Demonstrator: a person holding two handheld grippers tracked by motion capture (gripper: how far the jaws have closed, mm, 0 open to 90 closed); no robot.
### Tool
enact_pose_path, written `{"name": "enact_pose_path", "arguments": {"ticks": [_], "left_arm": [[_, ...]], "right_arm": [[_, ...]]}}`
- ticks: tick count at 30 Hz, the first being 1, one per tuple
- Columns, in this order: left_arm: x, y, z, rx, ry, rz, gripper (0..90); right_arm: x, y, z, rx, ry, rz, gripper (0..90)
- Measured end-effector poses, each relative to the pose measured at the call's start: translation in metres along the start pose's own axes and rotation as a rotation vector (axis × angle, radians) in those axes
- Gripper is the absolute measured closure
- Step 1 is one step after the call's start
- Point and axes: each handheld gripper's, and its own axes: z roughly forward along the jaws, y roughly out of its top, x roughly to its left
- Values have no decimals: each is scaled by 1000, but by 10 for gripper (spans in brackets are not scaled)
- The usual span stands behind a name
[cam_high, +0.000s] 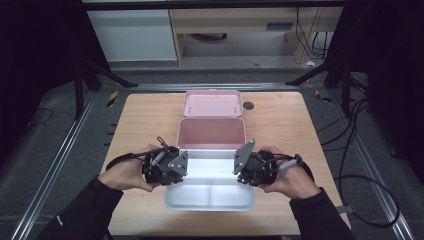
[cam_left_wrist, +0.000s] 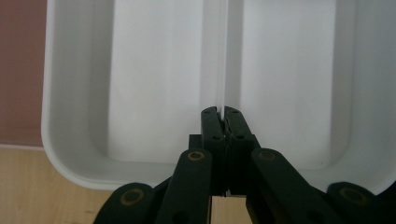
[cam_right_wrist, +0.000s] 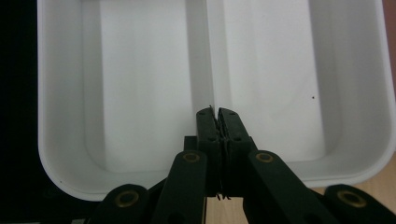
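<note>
High view: white tray (cam_high: 210, 196) lies between both closed tongs.

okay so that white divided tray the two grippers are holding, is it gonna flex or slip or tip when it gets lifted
The white tray looks like thin moulded plastic and holds nothing, so it is probably light and fairly stiff. Its glossy walls may be slippery. The left gripper and right gripper each pinch a thin wall at opposite ends, so it should stay level, though it might sag slightly.
</note>
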Motion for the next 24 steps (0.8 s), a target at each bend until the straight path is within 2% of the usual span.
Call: {"name": "enact_pose_path", "arguments": {"ticks": [1,6,11,16,18,19,24], "left_arm": [[-2,-1,3,4,-13,-5,889],[-14,-2,10,12,-26,1,890],[-22,-7,20,-1,-43,-12,891],[-31,-14,36,4,-54,-17,893],[-30,-18,47,8,-74,-29,893],[-30,-18,47,8,-74,-29,893],[-26,-24,68,11,-96,-48,891]], "right_arm": [[3,-2,3,-2,10,1,888],[16,-6,12,2,26,-8,891],[23,-11,19,0,34,-7,889],[28,-15,35,1,70,-2,888],[29,-18,47,12,81,-3,889],[29,-18,47,12,81,-3,889],[27,-25,66,26,95,20,885]]}}
